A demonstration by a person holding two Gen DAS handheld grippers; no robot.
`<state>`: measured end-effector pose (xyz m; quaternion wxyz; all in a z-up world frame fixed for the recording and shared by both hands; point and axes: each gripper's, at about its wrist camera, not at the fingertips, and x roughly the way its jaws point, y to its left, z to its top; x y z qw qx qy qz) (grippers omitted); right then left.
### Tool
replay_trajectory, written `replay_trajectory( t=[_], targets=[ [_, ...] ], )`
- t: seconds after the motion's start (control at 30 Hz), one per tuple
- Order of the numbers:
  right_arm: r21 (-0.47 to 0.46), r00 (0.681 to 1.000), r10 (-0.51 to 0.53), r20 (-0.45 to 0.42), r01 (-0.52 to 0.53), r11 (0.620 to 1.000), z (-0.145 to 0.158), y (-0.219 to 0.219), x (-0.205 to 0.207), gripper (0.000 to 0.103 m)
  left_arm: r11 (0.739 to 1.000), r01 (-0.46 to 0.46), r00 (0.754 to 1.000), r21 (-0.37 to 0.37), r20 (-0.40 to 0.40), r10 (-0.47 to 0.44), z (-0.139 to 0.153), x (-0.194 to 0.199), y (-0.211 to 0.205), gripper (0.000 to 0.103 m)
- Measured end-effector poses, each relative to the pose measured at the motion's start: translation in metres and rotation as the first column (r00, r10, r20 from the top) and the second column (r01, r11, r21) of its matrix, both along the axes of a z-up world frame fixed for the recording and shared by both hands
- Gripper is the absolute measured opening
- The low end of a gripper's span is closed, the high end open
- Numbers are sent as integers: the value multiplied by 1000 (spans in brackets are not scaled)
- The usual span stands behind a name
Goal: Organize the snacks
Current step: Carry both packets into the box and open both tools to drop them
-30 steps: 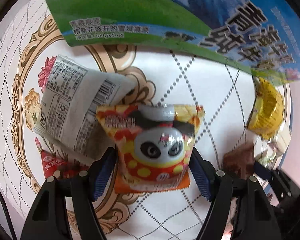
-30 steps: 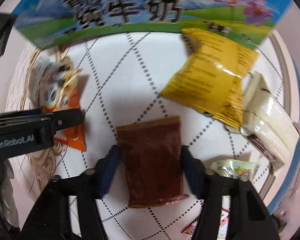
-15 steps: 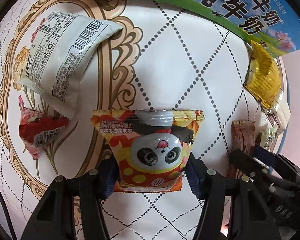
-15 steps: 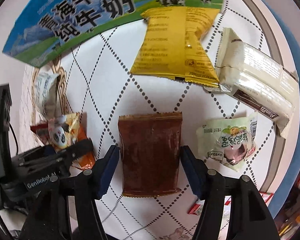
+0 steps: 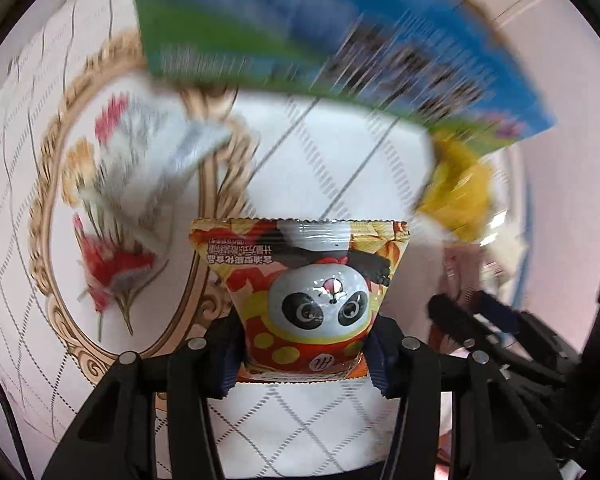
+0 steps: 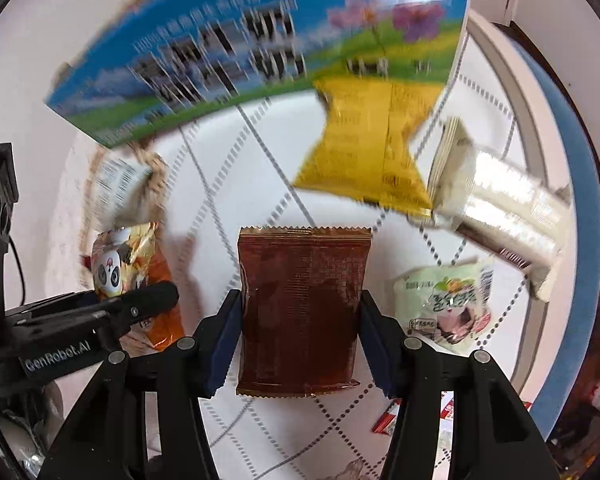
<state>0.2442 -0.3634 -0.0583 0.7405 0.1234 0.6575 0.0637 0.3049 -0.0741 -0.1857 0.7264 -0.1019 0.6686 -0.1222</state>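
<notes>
My left gripper (image 5: pixel 304 350) is shut on an orange panda snack packet (image 5: pixel 306 300) and holds it above the patterned table. My right gripper (image 6: pixel 300 340) is shut on a brown snack packet (image 6: pixel 300 312), also held above the table. The left gripper (image 6: pixel 100 314) with the panda packet (image 6: pixel 116 268) shows at the left of the right wrist view. The blue and green milk carton box (image 6: pixel 260 60) stands at the back, and it shows blurred in the left wrist view (image 5: pixel 300 28).
On the table lie a yellow packet (image 6: pixel 364 148), a cream wafer packet (image 6: pixel 500 208), a pale green packet (image 6: pixel 448 304), a white packet (image 5: pixel 148 168) and a red packet (image 5: pixel 112 268). The round table's blue rim (image 6: pixel 572 200) curves on the right.
Both grippers have lifted and tilted with their packets; the box now looms nearer in both views. The background is motion-blurred.
</notes>
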Motion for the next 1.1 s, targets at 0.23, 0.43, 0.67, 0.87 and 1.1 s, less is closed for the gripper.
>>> replay_trajectory(
  t=[0.23, 0.43, 0.67, 0.87, 1.1],
  targets=[
    [77, 988, -4, 152, -8, 997, 90, -25, 45, 58, 992, 65, 993, -112, 109, -53, 94, 48, -21, 48],
    [14, 973, 13, 232, -17, 1000, 116, -28, 118, 58, 995, 98, 983, -24, 155, -93, 124, 125, -50, 48],
    [-35, 984, 37, 175, -31, 999, 97, -45, 186, 58, 996, 89, 996, 29, 6, -89, 71, 200, -71, 48],
    [-78, 991, 73, 116, -64, 995, 68, -47, 207, 58, 997, 78, 988, 22, -136, -74, 24, 223, -83, 48],
    [-64, 997, 65, 35, -63, 996, 36, -52, 218, 65, 997, 72, 982, 32, -177, -65, 3, 231, -90, 49]
  ],
)
